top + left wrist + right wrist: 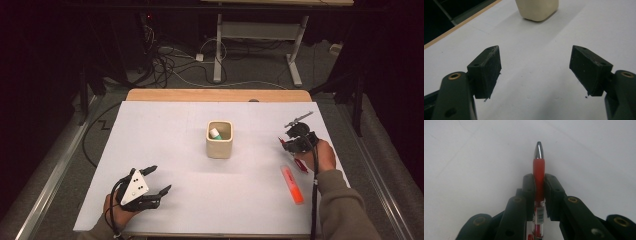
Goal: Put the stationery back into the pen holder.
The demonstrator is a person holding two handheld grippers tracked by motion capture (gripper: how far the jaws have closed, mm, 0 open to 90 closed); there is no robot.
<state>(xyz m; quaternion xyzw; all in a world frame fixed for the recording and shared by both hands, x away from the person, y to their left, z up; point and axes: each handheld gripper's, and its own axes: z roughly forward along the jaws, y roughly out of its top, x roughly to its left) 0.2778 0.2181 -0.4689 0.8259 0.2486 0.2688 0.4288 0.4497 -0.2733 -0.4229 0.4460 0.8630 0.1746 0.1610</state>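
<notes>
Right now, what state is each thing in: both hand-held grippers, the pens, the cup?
Left hand-held gripper: open, jaws wide apart, nothing between them.
Right hand-held gripper: shut on the red pen.
Red pen: clamped between the jaws, silver tip pointing away from the camera.
Orange marker: lying flat on the white table, untouched.
Cream cup: upright, holding a green-and-white item.

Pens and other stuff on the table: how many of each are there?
Red pen, clamped in the right gripper: 1
Orange marker lying on the table: 1
Cream cup: 1
Green-and-white item inside the cup: 1
Total: 4
</notes>
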